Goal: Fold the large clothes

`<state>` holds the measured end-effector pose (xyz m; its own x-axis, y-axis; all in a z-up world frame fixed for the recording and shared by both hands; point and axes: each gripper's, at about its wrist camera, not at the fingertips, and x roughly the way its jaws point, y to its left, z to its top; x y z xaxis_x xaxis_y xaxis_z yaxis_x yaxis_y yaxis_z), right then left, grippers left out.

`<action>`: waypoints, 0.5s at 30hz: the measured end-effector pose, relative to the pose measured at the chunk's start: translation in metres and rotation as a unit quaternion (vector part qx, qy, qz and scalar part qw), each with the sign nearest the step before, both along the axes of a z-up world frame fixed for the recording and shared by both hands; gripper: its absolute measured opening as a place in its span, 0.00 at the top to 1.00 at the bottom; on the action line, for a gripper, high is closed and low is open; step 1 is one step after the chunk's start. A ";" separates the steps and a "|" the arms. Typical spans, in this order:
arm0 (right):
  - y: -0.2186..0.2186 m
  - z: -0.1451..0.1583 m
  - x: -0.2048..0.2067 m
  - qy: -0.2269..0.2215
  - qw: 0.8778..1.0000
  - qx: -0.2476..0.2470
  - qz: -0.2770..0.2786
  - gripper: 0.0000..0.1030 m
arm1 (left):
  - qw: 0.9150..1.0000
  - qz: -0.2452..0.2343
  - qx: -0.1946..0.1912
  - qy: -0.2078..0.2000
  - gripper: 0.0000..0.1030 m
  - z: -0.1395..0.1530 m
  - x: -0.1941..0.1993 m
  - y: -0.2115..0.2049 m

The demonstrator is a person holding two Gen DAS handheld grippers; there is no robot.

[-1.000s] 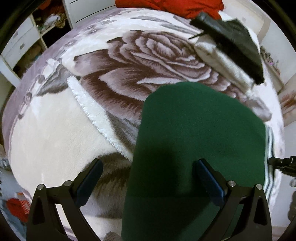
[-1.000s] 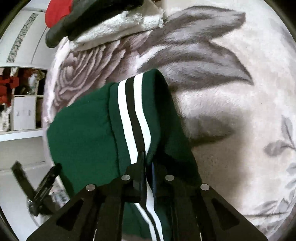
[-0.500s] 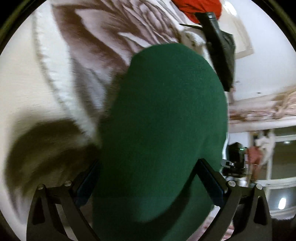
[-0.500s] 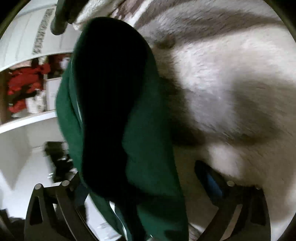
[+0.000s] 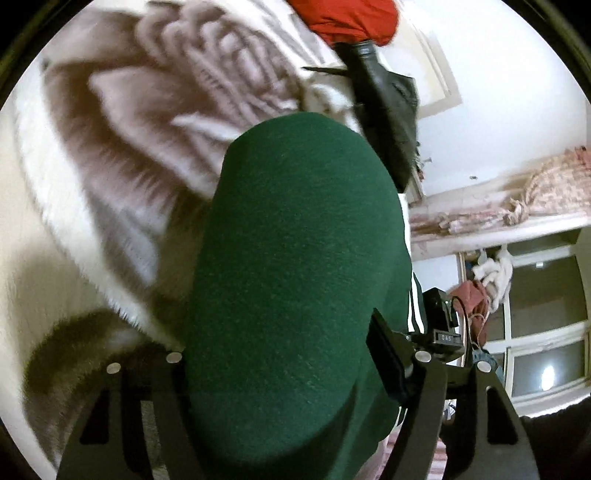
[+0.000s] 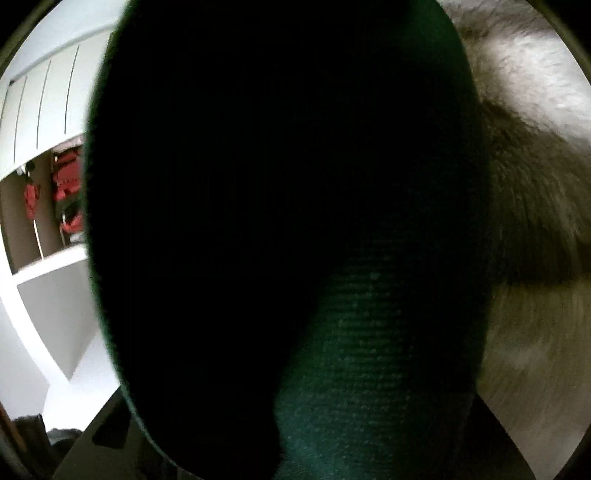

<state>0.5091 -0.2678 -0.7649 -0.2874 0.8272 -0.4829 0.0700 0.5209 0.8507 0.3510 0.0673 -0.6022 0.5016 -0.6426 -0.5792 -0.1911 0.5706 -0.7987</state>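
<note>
While you are lowering both tools toward the bed [image 5: 92,229], the green garment [image 5: 295,266] is lying folded over its plush rose-patterned blanket, bulging up between the two fingers of your left tool [image 5: 284,354]. Those jaws are closing around the folded bundle; the right finger [image 5: 388,354] is sitting at the cloth's edge, the other is hidden behind it, so I cannot tell whether they are pressing yet. On your right tool [image 6: 295,443] the jaws are closing too, with the same green garment [image 6: 369,350] filling the gap and blacking out most of that view; whether it is gripping, I cannot tell.

This cloth is looking like a thick, soft knit: light, limp, not fragile, and likely to sag and slide wherever it is unsupported. You are probably best taking it at the folded edge, through all layers, near the white-striped side [image 5: 415,302], one tool at each end. A black garment [image 5: 384,107] and a red one [image 5: 347,18] are lying further up the bed.
</note>
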 end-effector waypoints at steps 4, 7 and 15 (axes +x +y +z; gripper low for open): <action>-0.012 0.026 -0.001 -0.011 0.999 0.014 -0.033 0.64 | 0.999 -0.027 0.011 -0.026 0.35 0.037 0.024 -0.003; -0.017 0.058 0.004 -0.037 0.998 0.011 -0.054 0.65 | 0.998 -0.045 0.019 -0.046 0.35 0.066 0.049 0.000; -0.029 0.184 0.072 -0.127 0.988 0.003 -0.089 0.65 | 0.992 -0.078 0.020 -0.102 0.35 0.145 0.167 -0.002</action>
<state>0.5816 -0.2968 -0.5812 -0.0067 0.8565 -0.5161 -0.0566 0.5149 0.8554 0.5181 0.0652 -0.4576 0.5072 -0.7001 -0.5026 0.0642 0.6123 -0.7880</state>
